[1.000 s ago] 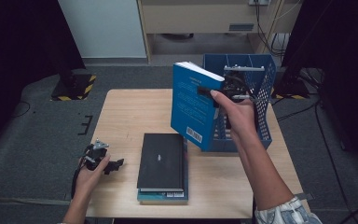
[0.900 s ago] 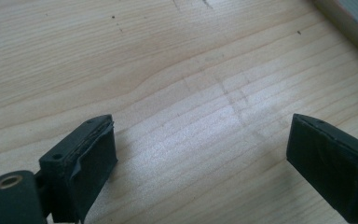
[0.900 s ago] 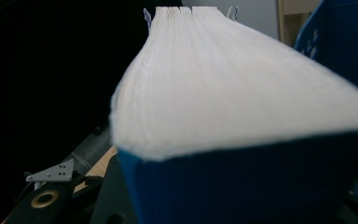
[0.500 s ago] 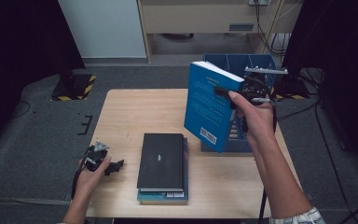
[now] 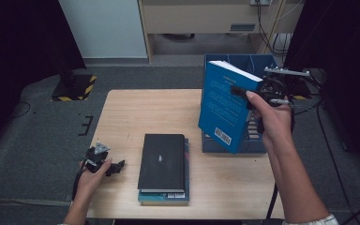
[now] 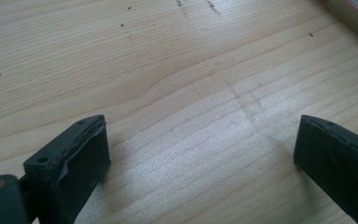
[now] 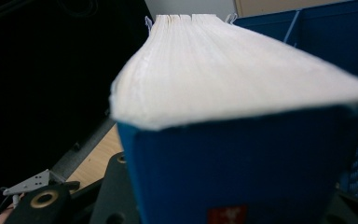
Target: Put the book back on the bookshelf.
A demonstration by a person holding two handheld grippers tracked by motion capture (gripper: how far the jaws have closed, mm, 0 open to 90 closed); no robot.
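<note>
A thick blue book (image 5: 225,110) hangs upright in the air at the right side of the table, its lower corner over the front of a blue crate (image 5: 262,65). My right gripper (image 5: 243,92) is shut on its upper edge; in the right gripper view the white page block (image 7: 242,79) and blue cover sit between the jaws. My left gripper (image 5: 115,167) rests low at the table's front left. Its jaws (image 6: 200,158) have just been opening and stand wide apart over bare wood, with nothing between them.
A black book (image 5: 161,161) lies on a teal one (image 5: 164,197) at the front middle of the wooden table (image 5: 136,112). The crate stands at the table's right rear. Grey floor, a white cabinet and cables surround the table.
My right hand has carried the blue book to the right, from in front of the crate's left side to over the crate. The left hand has stayed where it was.
</note>
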